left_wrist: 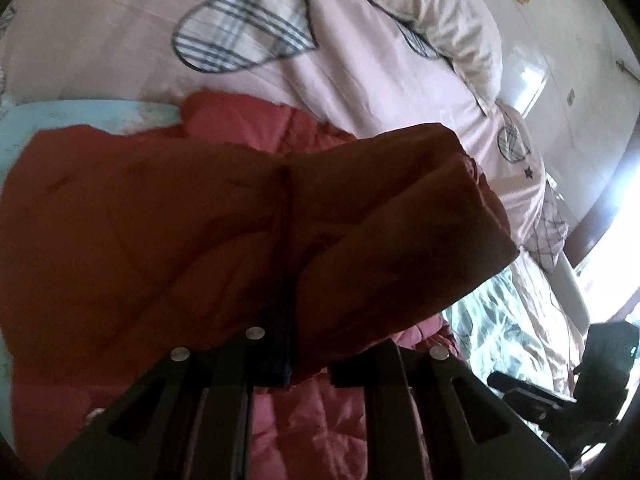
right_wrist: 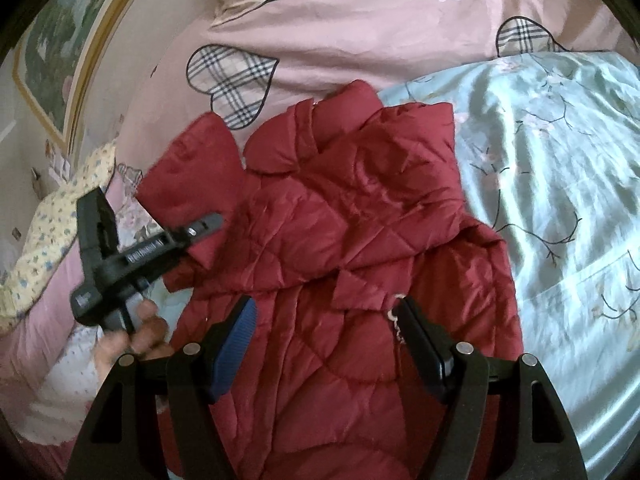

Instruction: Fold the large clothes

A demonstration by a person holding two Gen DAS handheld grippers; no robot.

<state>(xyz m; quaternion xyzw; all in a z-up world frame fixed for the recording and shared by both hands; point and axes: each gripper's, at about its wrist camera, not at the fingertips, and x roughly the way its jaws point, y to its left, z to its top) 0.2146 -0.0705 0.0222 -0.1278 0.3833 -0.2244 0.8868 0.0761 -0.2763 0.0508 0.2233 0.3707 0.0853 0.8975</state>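
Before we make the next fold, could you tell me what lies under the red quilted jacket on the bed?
The red quilted jacket lies across a pink heart-print bedcover and a light blue floral quilt, both showing around its edges. Whatever sits directly beneath its middle is covered and cannot be seen.

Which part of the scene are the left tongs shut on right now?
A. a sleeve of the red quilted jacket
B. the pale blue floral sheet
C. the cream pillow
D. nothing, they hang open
A: in the left wrist view the left tongs are shut on a sleeve of the red quilted jacket, which hangs lifted in front of the camera, while the right tongs stand open over the jacket.
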